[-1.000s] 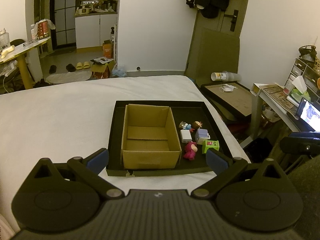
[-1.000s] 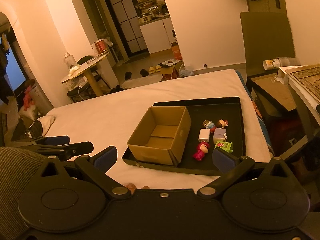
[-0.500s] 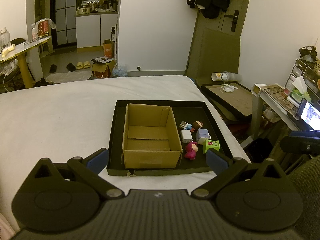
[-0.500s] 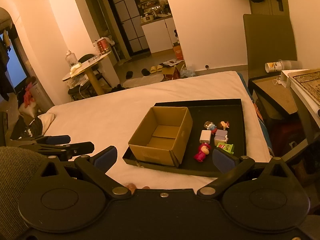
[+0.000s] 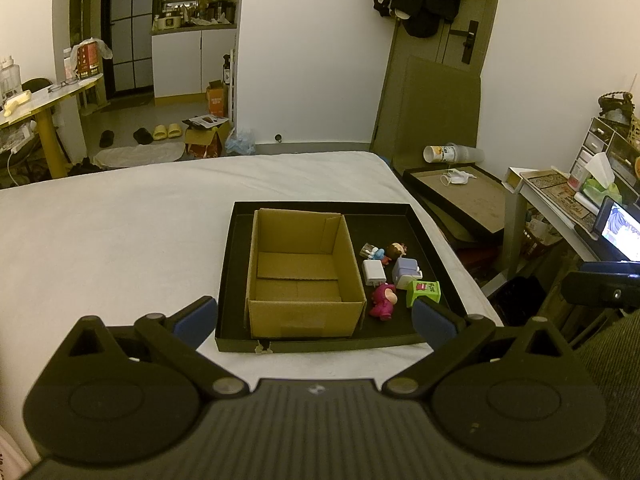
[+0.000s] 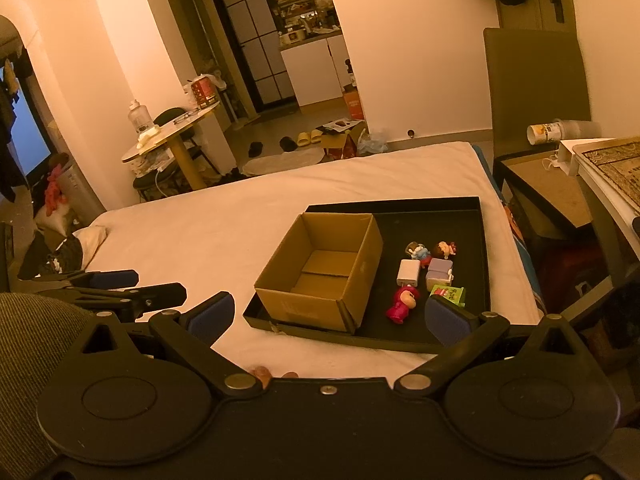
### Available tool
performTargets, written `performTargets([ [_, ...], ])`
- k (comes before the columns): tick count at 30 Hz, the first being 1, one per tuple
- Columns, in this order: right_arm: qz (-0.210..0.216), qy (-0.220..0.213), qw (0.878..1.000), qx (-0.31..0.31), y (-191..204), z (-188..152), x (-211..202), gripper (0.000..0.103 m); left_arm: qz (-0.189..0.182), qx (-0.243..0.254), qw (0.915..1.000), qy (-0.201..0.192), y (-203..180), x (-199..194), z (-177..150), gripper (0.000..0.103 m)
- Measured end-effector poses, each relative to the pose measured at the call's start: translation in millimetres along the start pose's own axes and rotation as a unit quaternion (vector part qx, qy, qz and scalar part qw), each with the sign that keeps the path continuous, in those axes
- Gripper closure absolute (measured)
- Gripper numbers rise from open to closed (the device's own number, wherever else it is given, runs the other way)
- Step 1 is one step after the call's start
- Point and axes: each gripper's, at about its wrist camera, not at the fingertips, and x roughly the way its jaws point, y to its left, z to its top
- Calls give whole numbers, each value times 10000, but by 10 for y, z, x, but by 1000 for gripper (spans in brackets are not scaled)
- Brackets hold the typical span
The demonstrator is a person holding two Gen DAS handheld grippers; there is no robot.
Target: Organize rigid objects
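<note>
- Six small things lie on the black tray (image 5: 434, 236), right of the open cardboard box (image 5: 304, 276): a pink figure (image 5: 383, 299), a green block (image 5: 423, 292), a white charger (image 5: 374, 272), a purple charger (image 5: 406, 273) and two little figures (image 5: 384, 251) behind them.
- We see nothing inside the box.
- We hold the left gripper (image 5: 314, 318) spread wide and carrying nothing, short of the tray's near edge.
- Our right gripper (image 6: 328, 312) is likewise spread wide and carrying nothing.
- Beneath the tray is a white bed (image 5: 120, 232).
</note>
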Motion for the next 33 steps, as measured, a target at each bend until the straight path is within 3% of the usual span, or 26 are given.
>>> performTargets([
  [12, -19, -142, 9999, 6, -55, -10, 14, 0, -34, 54, 10000, -20, 31, 26, 25, 0],
  [33, -258, 121, 9995, 160, -284, -48, 424, 0, 33, -179, 9998, 97, 303, 395, 68, 0],
])
